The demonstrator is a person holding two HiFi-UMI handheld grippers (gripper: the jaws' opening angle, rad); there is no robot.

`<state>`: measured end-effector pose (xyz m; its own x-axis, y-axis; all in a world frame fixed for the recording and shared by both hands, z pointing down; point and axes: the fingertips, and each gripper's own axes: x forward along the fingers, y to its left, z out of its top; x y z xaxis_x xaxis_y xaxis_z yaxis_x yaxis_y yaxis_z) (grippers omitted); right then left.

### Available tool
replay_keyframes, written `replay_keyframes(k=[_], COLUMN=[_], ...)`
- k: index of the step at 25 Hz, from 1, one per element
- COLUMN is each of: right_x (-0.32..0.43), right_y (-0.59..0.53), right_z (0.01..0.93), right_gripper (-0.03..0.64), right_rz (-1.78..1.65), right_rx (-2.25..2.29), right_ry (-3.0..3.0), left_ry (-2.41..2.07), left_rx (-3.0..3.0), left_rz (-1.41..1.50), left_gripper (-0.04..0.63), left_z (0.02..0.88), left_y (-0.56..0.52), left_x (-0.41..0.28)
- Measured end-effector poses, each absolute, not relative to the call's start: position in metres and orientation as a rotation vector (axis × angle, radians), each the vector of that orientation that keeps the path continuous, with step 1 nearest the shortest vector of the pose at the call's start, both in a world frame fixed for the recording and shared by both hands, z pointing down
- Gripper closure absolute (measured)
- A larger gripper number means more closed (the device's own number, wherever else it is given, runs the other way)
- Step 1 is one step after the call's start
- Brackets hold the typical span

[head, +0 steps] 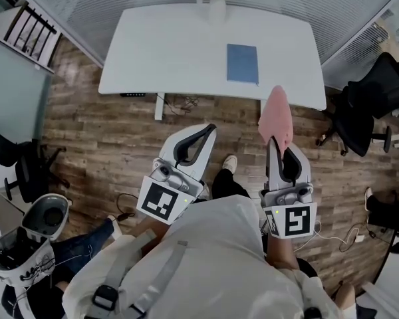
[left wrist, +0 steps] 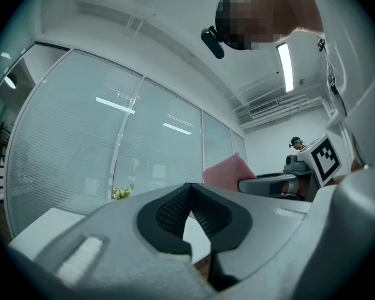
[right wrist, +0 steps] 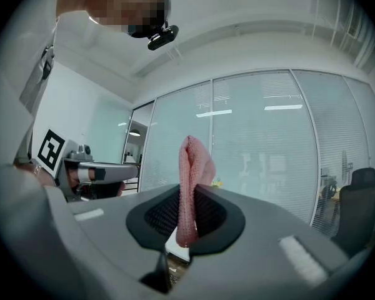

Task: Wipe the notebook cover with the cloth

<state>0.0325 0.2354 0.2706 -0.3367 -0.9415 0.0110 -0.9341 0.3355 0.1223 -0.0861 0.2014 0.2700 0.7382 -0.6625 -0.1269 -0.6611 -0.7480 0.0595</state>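
- Your blue rectangular notebook [head: 243, 64] lies flat and closed on the white table [head: 166, 52], right of its middle and well apart from both grippers.
- Your pink knitted cloth [right wrist: 190, 186] stands folded and upright, pinched between the jaws of your right gripper [right wrist: 189, 214].
- Your left gripper [left wrist: 190, 195] has its jaws together at the tips, with nothing between them.
- In the head view the cloth's tip covers part of the table's near edge.
- Only the head view shows the notebook; neither gripper view does.
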Motion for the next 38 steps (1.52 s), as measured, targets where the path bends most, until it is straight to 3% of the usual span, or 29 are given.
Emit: replay_keyframes(k=[15,38], right_x=[0.101,0.137], right_y=[0.129,0.037], right_z=[0.281,0.293], right_gripper=[0.591,0.591], right_rz=[-0.113,-0.11], right_rx=[1.717,1.605], right_ry=[-2.53,-2.58], left_ry=[-1.146,-1.243], left_rx=[2.905,2.857], left_rz=[-0.171,-0.128], left_gripper=[0.594,0.594], left_z=[0.276,0.288], left_y=[0.092,0.003], left_x=[-0.016,0.017])
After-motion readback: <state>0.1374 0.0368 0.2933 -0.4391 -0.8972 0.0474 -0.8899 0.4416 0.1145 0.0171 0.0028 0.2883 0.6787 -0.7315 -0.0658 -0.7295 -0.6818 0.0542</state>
